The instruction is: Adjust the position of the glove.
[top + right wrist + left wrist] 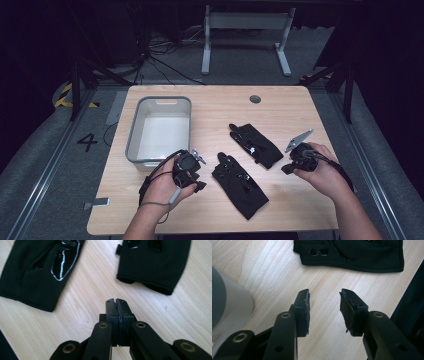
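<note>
Two black gloves lie flat on the wooden table: a near glove (240,186) and a far glove (256,144). My left gripper (191,172) is held low just left of the near glove, beside the front corner of a grey bin (159,127). Its jaws stand open over bare wood (324,308), with the far glove (352,255) ahead, the near glove (412,305) at the right edge and nothing between them. My right gripper (296,161) hovers right of the far glove. It is shut (117,303) with nothing in it, short of both cuffs (37,272) (152,262).
The grey bin (227,307) is empty and takes up the left part of the table. A round grommet hole (255,99) sits near the far edge. Beyond the table stands a white frame (245,30), with cables on the floor.
</note>
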`<action>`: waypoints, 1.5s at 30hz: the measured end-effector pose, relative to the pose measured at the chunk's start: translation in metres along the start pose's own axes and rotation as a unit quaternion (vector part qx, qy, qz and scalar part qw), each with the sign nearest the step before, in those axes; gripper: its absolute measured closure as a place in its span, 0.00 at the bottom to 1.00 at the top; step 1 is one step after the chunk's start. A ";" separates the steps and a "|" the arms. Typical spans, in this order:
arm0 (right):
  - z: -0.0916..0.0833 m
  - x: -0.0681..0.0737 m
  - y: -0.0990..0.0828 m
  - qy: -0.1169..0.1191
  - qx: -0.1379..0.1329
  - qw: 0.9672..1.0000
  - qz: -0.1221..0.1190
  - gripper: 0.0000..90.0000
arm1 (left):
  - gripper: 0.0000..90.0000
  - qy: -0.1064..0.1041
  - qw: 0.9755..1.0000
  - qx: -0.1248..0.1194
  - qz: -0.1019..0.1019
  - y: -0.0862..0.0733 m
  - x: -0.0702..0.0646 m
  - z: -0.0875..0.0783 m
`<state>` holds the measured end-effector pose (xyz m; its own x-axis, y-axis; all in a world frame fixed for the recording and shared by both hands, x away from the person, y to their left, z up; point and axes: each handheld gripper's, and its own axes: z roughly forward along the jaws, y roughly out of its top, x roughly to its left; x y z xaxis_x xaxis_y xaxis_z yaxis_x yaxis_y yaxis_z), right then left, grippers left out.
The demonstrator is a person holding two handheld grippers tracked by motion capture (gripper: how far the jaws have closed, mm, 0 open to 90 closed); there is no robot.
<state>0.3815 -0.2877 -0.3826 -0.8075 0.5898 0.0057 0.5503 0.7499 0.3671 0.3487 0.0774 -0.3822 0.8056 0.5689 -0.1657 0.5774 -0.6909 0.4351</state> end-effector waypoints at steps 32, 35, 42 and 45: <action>0.014 0.053 0.014 0.088 -0.042 0.994 -0.054 0.99 | 0.70 -0.040 0.999 -0.013 0.024 0.011 -0.001 0.006; 0.018 0.058 0.015 0.094 -0.036 0.993 -0.060 1.00 | 0.78 -0.034 0.999 -0.010 0.025 0.012 -0.001 0.009; 0.030 0.069 0.015 0.107 -0.028 0.992 -0.068 1.00 | 0.79 -0.038 0.999 -0.019 0.029 0.018 -0.002 0.009; 0.035 0.073 0.015 0.112 -0.025 0.991 -0.072 1.00 | 0.80 -0.037 0.999 -0.019 0.031 0.020 -0.002 0.009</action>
<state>0.3382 -0.2233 -0.4094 -0.9070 0.3919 0.1543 0.4190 0.8024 0.4250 0.3602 0.0584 -0.3815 0.8485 0.4894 -0.2012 0.5210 -0.7061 0.4795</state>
